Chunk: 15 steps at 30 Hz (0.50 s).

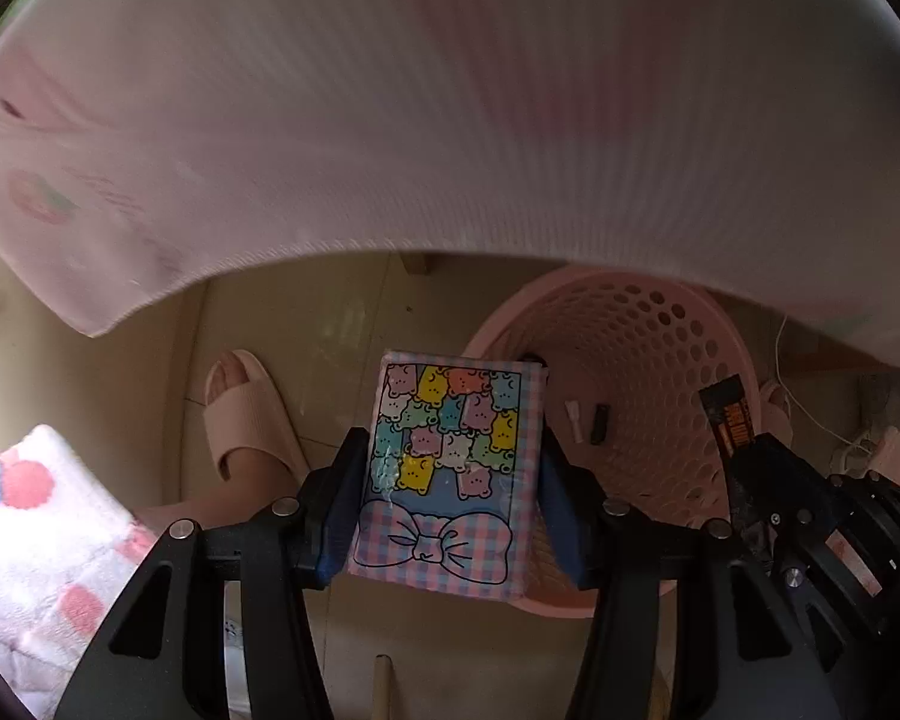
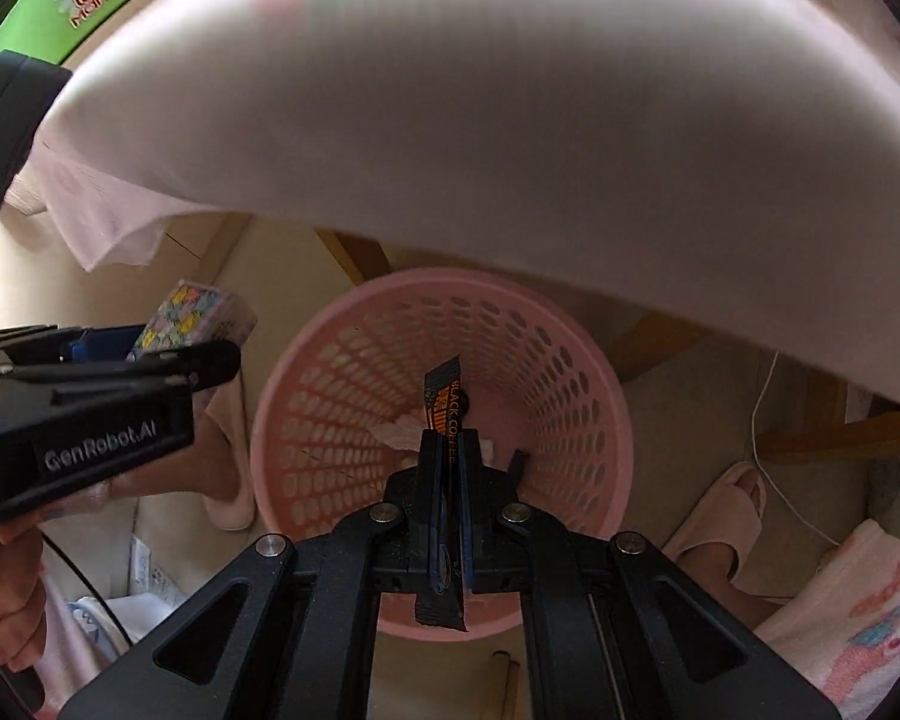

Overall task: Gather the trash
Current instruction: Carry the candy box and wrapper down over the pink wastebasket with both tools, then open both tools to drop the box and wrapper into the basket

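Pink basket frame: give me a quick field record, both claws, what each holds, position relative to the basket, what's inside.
left claw: shut on tissue pack, bear print, held by its sides
right claw: shut on coffee sachet, black, edge-on between the fingers
pink basket: perforated, standing on the floor, open top
left claw position: beside the basket rim, pack not over the centre
right claw position: above the basket opening
basket contents: a few small scraps at the bottom, too small to identify

A pink basket (image 2: 576,360) and slippers (image 1: 246,414) sit on the tiled floor (image 1: 342,324).
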### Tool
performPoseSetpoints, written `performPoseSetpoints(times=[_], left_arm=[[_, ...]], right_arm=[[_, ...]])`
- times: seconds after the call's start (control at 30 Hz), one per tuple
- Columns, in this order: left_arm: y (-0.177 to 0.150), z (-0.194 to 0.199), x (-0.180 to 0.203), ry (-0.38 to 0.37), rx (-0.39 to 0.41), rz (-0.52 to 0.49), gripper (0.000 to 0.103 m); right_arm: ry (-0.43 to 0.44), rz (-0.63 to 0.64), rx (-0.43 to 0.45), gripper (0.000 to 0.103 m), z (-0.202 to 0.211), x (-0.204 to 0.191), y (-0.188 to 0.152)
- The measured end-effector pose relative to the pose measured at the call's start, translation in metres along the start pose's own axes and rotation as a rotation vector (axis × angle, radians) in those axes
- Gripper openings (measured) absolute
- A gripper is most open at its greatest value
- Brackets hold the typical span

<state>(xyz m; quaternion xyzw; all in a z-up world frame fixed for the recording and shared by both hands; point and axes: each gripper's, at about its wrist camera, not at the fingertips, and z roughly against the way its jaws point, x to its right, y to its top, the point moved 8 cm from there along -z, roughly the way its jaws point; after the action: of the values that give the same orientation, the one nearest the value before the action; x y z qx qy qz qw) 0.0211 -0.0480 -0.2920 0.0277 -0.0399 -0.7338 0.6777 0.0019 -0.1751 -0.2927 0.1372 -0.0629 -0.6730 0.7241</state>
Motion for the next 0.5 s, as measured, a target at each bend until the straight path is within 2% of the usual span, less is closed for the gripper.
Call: performPoseSetpoints(times=[0.1,0.27,0.5], left_arm=[[-0.004,-0.006,0.001,-0.002,-0.009,0.001,0.052],[-0.007,0.008,0.004,-0.04,0.009,-0.006,0.052],[-0.017,-0.011,0.009,0.006,-0.049,-0.042,0.052]], right_arm=[[-0.022,0.013,0.008,0.005,-0.004,0.0,-0.001],[-0.021,0.021,-0.009,0.005,-0.008,0.001,-0.008],[-0.021,0.059,-0.055,0.005,-0.022,-0.009,-0.019]])
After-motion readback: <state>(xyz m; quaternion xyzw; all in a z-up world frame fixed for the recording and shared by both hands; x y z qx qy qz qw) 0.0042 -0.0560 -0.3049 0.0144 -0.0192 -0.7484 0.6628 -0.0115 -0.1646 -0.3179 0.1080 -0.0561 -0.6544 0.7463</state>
